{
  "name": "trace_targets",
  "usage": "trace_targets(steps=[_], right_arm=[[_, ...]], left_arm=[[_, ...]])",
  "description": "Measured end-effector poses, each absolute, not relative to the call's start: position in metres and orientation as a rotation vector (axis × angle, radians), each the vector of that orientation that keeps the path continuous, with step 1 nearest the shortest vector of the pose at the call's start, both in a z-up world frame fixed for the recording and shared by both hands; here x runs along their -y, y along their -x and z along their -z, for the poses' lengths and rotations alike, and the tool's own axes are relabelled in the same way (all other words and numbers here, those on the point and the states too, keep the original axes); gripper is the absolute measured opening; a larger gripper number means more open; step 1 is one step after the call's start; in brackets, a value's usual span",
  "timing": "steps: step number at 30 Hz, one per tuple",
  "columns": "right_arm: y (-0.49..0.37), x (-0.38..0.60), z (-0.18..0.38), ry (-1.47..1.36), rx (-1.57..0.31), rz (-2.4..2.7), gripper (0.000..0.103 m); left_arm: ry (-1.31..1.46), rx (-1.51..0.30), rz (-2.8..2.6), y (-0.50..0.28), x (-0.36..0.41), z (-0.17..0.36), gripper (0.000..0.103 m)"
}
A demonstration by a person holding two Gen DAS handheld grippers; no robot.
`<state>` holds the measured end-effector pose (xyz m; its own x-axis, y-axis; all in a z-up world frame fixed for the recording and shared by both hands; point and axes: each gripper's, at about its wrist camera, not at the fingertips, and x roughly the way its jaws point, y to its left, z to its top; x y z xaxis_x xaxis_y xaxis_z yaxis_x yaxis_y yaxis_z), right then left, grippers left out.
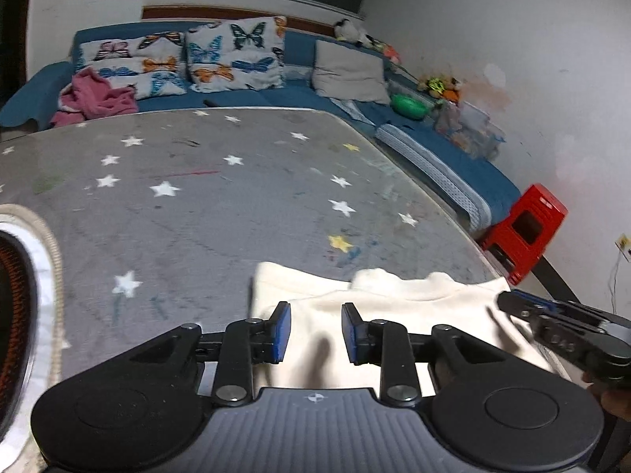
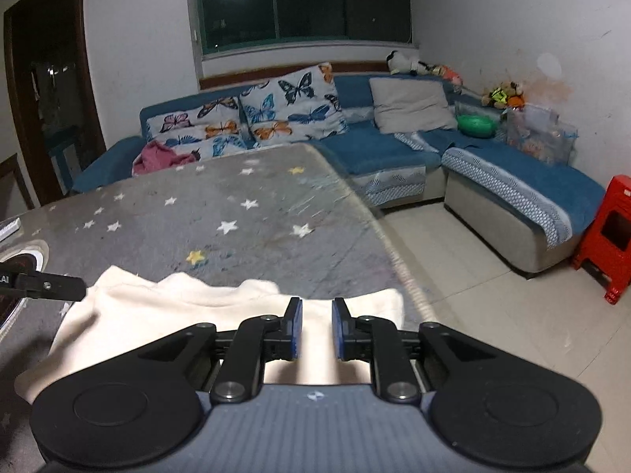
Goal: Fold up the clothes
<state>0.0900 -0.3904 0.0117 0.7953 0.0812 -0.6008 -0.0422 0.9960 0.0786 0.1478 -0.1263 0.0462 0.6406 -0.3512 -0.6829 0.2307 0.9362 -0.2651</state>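
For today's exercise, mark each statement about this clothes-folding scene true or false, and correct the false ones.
1. The cream garment lies on a grey star-print table. True.
2. The left gripper is shut. False: its jaws are open over the garment.
3. A red stool stands on the floor beside the sofa. True.
4. The pink cloth is on the table. False: it lies on the sofa.
5. The right gripper is open. True.

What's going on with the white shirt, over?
Left gripper open, right gripper open, both over cream garment. Garment lies on star-print table, not gripped. Nothing in the way.
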Motion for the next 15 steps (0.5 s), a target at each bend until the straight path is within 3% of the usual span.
trace_targets(steps=[15], right_arm=[[-0.090, 0.388, 0.000, -0.052, -0.687, -0.067, 0.018]], left_arm=[[0.138, -0.843, 0.326, -0.167, 0.143, -0.027, 0.027]])
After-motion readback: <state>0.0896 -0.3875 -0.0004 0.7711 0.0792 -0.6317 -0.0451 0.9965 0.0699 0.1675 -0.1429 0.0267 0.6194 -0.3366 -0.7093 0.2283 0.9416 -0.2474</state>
